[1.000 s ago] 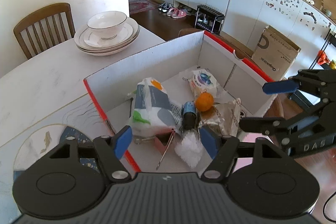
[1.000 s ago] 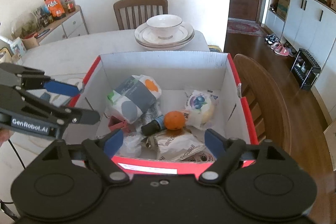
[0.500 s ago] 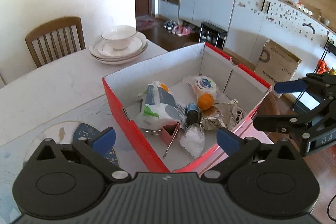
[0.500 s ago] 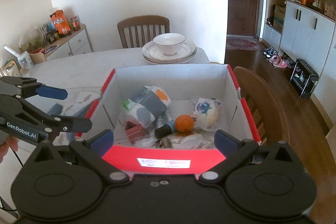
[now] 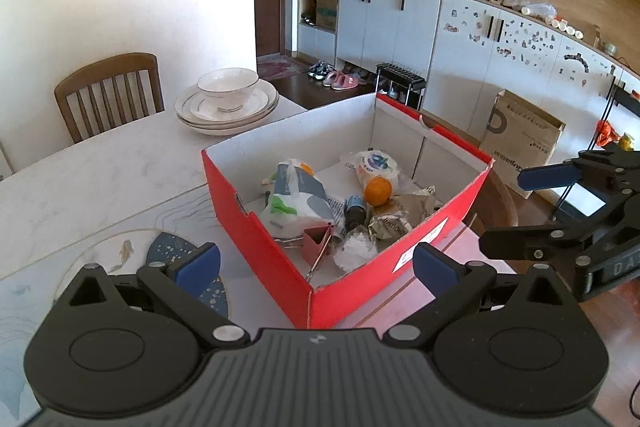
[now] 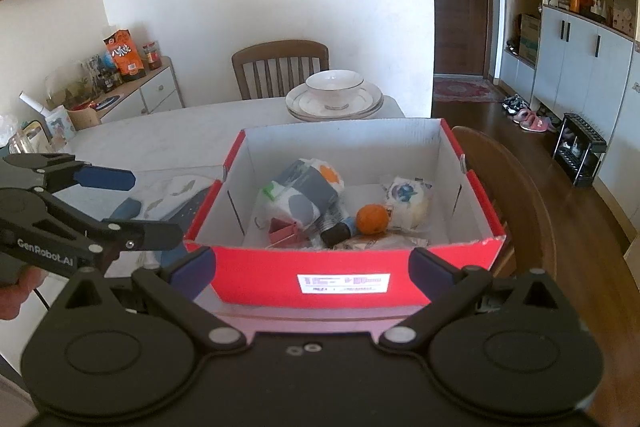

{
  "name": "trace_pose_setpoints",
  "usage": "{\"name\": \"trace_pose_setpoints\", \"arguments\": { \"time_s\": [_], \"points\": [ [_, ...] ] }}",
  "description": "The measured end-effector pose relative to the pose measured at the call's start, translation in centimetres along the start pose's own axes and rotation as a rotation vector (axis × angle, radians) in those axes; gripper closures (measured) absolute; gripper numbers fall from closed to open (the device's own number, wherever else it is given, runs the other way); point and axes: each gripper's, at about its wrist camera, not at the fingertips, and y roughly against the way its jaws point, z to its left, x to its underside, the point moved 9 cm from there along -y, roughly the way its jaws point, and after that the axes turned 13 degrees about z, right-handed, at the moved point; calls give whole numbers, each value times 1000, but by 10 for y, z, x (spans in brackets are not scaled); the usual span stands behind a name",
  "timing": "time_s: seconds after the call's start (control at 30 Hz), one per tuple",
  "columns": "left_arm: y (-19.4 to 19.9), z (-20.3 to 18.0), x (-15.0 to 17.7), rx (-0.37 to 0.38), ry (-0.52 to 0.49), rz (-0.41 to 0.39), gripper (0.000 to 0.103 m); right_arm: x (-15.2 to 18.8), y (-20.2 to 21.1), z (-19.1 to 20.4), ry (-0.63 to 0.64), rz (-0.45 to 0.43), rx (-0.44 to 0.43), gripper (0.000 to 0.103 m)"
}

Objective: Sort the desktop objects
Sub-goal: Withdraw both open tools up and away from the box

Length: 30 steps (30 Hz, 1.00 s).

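A red cardboard box (image 5: pixel 260 239) (image 6: pixel 360 267) with a white inside stands on the marble table. In it lie an orange (image 5: pixel 377 191) (image 6: pixel 372 219), a patterned plastic packet (image 5: pixel 296 197) (image 6: pixel 300 193), a round wrapped bun (image 5: pixel 376 163) (image 6: pixel 408 197), a small dark bottle (image 5: pixel 355 213) (image 6: pixel 336 233), a pink binder clip (image 5: pixel 316 245) (image 6: pixel 282 231) and crumpled wrappers (image 5: pixel 394 223). My left gripper (image 5: pixel 316 263) (image 6: pixel 120 203) is open, back from the box's near corner. My right gripper (image 6: pixel 312 265) (image 5: pixel 532 211) is open in front of the box's labelled side. Neither holds anything.
A bowl on stacked plates (image 5: pixel 228 103) (image 6: pixel 334 95) sits at the table's far end, before a wooden chair (image 5: pixel 110 93) (image 6: pixel 280 67). A second chair (image 6: pixel 508 195) stands right of the box. A printed mat (image 5: pixel 120 255) lies left of the box. A carton (image 5: pixel 520 147) stands on the floor.
Both grippers have drawn back from over the box and opened wider; the box's red outer walls now show in front of each.
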Motion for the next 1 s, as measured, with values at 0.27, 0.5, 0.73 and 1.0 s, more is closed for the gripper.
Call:
{"name": "trace_pose_setpoints", "arguments": {
  "time_s": [0.27, 0.5, 0.73, 1.0],
  "points": [
    [-4, 0, 9, -34, 0, 22, 0, 11, -1, 6, 5, 14, 12, 0],
    [-7, -1, 15, -21, 8, 46, 0, 15, 0, 2, -13, 17, 32, 0],
    [-9, -1, 15, -25, 8, 54, 0, 18, -1, 2, -18, 28, 33, 0],
    [-9, 6, 15, -56, 22, 57, 0, 16, -6, 5, -13, 41, 24, 0]
  ]
}}
